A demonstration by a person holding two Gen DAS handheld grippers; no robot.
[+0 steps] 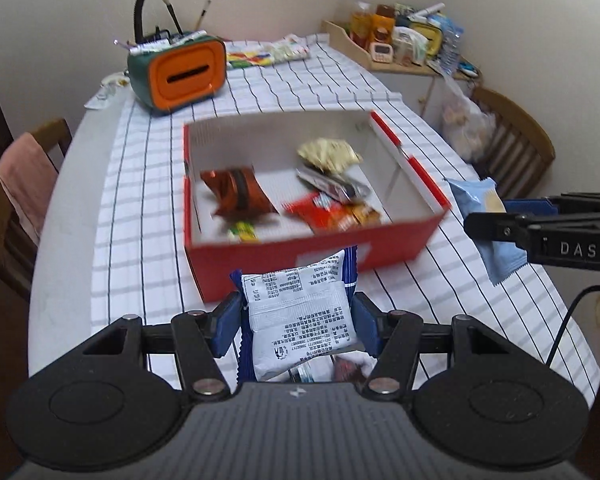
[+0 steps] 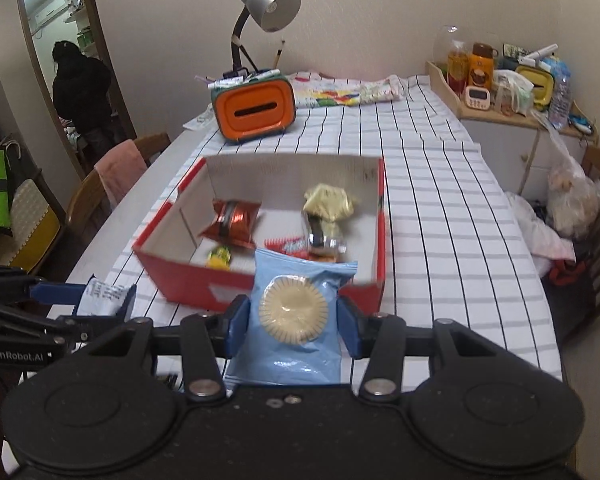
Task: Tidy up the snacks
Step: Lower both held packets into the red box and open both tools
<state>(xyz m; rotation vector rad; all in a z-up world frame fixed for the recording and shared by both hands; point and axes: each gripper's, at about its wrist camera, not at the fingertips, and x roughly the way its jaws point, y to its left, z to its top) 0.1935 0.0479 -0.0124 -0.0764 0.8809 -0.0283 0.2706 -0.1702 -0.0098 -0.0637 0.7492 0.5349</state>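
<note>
Left gripper clamping white packet, right gripper clamping blue packet, red box ahead, orange tissue holder beyond.

surface: table (checked cloth) | on it: red box – orange case – patterned cloth

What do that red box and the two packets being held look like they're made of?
Red box: looks like cardboard, red outside with a plain matte white inside and thin folded walls.
White printed packet in the left gripper: probably plastic film, slightly shiny, creased, with crimped edges.
Light blue packet in the right gripper: likely the same kind of film, glossy, with a zigzag-cut end.
</note>
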